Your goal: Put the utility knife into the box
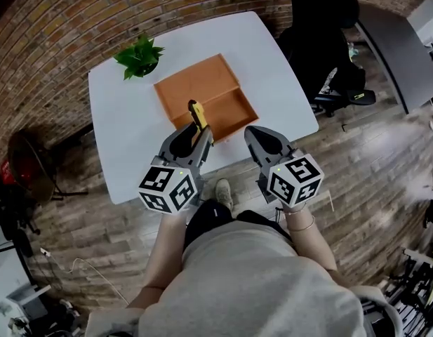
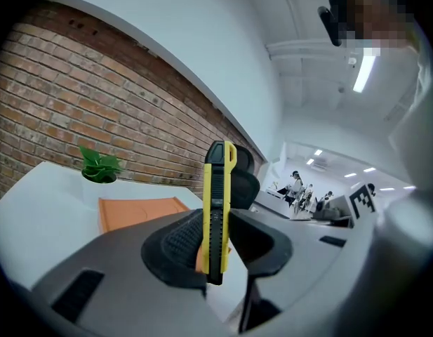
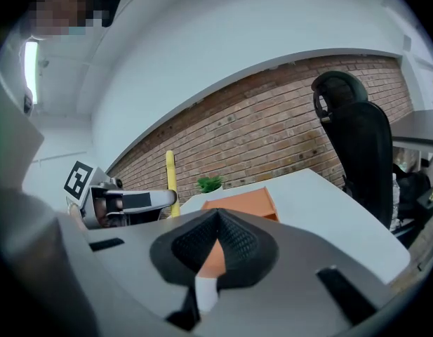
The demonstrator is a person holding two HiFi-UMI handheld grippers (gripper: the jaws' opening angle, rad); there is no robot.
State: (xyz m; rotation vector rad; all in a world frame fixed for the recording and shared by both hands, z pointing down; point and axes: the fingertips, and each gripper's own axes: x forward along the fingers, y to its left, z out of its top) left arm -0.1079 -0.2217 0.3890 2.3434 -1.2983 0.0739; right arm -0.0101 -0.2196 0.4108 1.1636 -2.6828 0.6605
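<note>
The yellow and black utility knife (image 1: 198,116) stands upright between the jaws of my left gripper (image 1: 197,135), which is shut on it. In the left gripper view the knife (image 2: 217,206) sticks up well above the pads. The open orange box (image 1: 229,114) lies on the white table (image 1: 125,139) just beyond the knife, with its lid (image 1: 197,81) folded back behind it. The left gripper hovers over the table's near edge, in front of the box. My right gripper (image 1: 254,136) is beside it on the right, shut and holding nothing; its view shows the box (image 3: 242,202) ahead.
A small potted green plant (image 1: 140,57) stands at the table's far left corner. A black office chair (image 1: 321,34) is off the table's right side, next to a dark desk (image 1: 395,48). A brick wall runs behind the table. The person's shoe (image 1: 222,192) shows below the near edge.
</note>
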